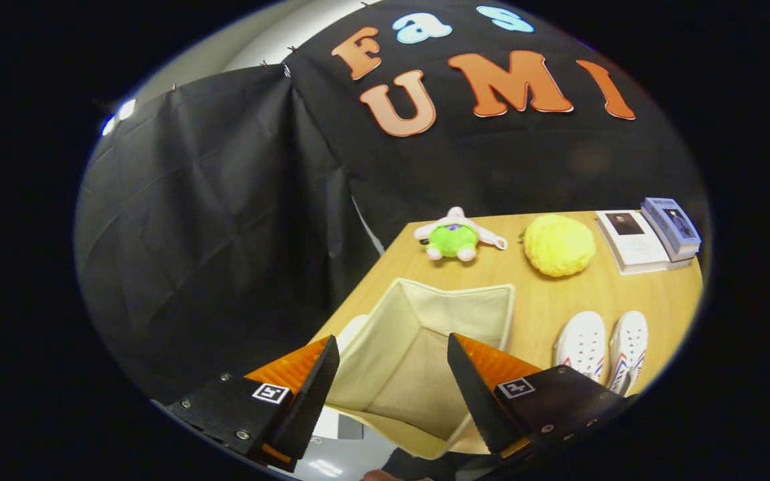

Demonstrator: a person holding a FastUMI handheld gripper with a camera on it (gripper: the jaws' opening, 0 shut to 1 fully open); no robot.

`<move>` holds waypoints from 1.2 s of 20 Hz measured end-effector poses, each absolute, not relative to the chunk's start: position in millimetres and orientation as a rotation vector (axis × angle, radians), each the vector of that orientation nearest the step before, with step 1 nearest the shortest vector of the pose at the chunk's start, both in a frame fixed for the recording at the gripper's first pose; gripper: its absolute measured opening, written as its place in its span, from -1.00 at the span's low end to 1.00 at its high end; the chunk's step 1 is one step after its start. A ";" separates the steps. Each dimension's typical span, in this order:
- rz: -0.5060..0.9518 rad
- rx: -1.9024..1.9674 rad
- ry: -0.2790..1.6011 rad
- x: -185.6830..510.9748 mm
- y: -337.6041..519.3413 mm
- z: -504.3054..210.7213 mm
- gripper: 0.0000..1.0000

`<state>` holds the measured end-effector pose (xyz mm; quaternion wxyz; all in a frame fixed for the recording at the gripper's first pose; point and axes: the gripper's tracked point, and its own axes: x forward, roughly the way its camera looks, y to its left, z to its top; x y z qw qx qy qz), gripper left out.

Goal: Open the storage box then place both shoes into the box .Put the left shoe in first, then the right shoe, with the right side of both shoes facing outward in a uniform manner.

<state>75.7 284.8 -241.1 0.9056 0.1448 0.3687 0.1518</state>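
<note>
A cream fabric storage box (385, 321) stands open on the wooden table (545, 300), and its inside looks bare. My gripper (393, 347) hovers above the box's near side, open, with nothing between its fingers. Two white shoes with red and blue trim stand side by side to the right of the box: one shoe (582, 344) nearer the box, the other shoe (629, 347) on its right. The right finger (478, 394) partly covers the box's near right corner.
Beyond the box lie a green and white plush toy (455, 239) and a yellow plush ball (559, 244). Books (649, 237) are stacked at the far right of the table. The booth's black cloth hangs behind and to the left.
</note>
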 end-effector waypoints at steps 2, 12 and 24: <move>0.248 0.281 0.784 74.2 250.3 -258.1 0.94; 0.017 0.271 0.975 42.3 127.5 -359.1 0.94; -0.117 0.222 1.131 31.8 82.9 -441.3 0.32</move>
